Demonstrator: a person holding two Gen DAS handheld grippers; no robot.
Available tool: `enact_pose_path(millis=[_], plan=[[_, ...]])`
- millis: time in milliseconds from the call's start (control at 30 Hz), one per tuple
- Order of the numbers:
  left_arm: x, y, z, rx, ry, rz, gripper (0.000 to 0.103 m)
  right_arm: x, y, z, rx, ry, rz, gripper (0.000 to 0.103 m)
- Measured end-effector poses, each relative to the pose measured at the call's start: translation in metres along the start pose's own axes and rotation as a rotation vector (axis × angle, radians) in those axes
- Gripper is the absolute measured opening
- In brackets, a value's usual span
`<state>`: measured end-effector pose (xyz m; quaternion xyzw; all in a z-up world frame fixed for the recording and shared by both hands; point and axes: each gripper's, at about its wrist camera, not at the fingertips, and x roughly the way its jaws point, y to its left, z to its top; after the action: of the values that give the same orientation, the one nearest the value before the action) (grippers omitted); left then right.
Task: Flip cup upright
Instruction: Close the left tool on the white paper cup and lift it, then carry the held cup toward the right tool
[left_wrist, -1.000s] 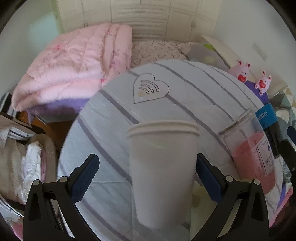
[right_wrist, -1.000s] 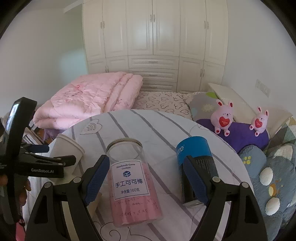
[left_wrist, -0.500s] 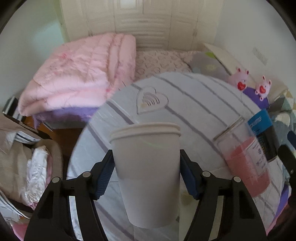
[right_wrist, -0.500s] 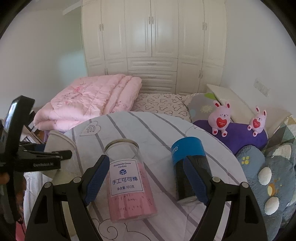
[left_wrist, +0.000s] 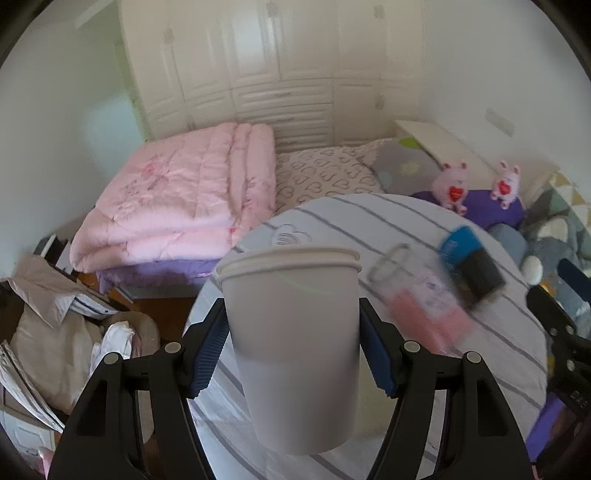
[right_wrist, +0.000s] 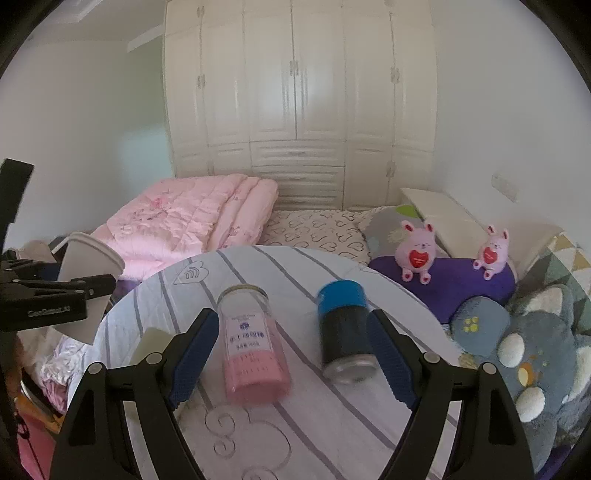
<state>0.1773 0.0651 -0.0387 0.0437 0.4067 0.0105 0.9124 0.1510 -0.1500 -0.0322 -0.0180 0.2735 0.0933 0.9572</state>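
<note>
Left gripper (left_wrist: 293, 354) clenched on upright cup (left_wrist: 291, 332), lifted off the table's (right_wrist: 314, 435) left edge; right gripper (right_wrist: 291, 354) released, idle; next: set it down, let go.

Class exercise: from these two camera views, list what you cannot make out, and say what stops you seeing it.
- Inside of the cup: left view, its own wall hides it.
- Cup's base: right view, the left gripper covers it.
- Jar label text: blurred in both views.
- Blue-capped can's right side: right view, hidden behind the right gripper's finger.
</note>
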Motion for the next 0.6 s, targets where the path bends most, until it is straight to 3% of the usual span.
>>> enact_pose_path(millis=[267, 600], plan=[[-0.034, -0.069, -0.031, 0.115, 0.016, -0.077, 0.069, -0.034, -0.031, -0.033, 0.030, 0.045, -0.029, 0.083], [-0.029, -0.135, -0.072, 0.174, 0.104, -0.157, 0.069, -0.048, -0.066, -0.066, 0.049, 0.080, -0.055, 0.083]])
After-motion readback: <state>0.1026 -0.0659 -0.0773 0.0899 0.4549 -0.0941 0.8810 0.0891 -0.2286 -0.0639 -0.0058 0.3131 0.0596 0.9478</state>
